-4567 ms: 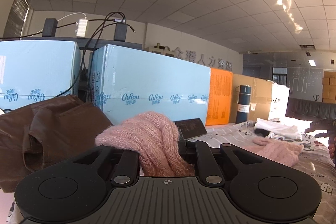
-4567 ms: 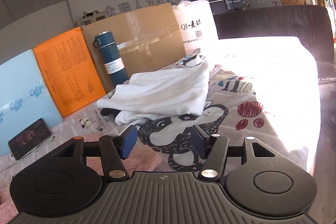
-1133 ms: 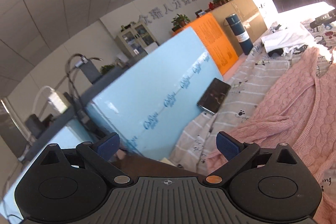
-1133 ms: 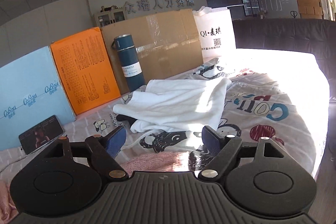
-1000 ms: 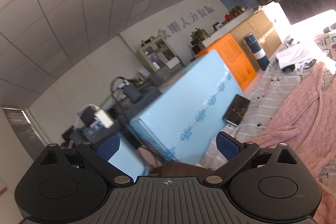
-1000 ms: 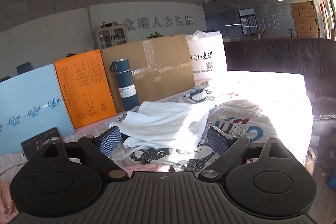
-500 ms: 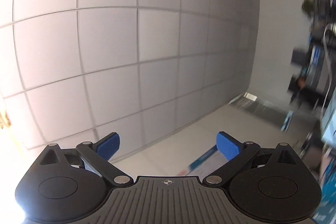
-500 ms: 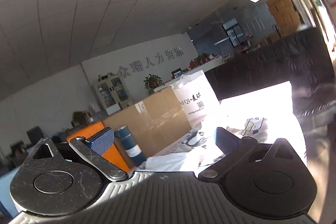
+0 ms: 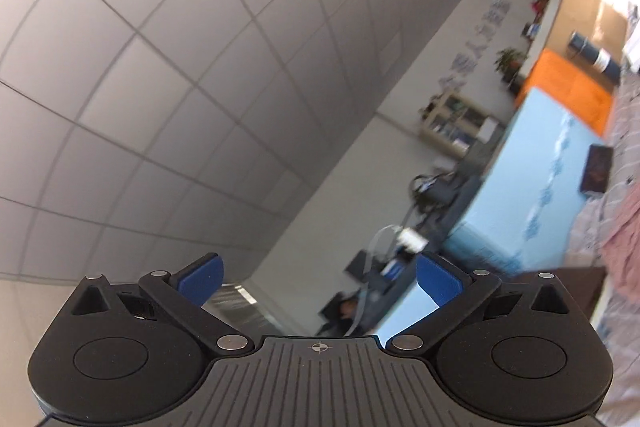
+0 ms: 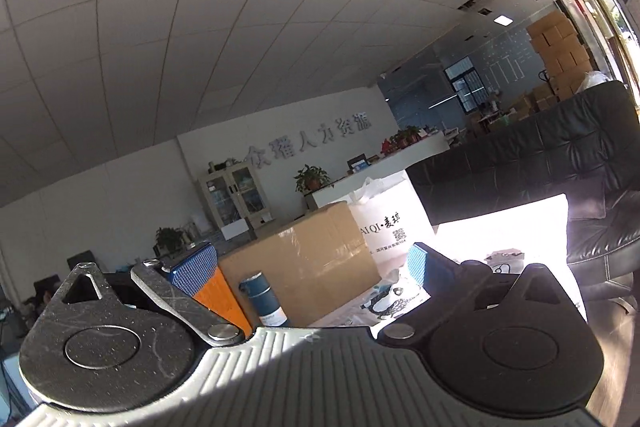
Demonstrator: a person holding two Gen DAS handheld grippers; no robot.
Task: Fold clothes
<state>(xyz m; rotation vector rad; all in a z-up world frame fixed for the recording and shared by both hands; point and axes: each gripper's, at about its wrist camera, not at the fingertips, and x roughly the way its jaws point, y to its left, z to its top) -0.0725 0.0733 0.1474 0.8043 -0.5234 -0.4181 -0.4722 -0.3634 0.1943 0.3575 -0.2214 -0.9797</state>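
Ceiling tiles fill most of both wrist views. The left claw point(image 9: 319, 279) has its blue-padded fingers spread wide with nothing between them, tilted up toward the grey tiled ceiling point(image 9: 160, 67). At that view's right edge, a pink knitted sweater point(image 9: 624, 247) lies on the patterned bed sheet point(image 9: 624, 155), near a dark phone point(image 9: 598, 169). The right claw point(image 10: 312, 265) is likewise spread and empty, facing a taped brown cardboard box point(image 10: 304, 259), a dark blue cylindrical flask point(image 10: 266, 301) and a white printed bag point(image 10: 392, 223).
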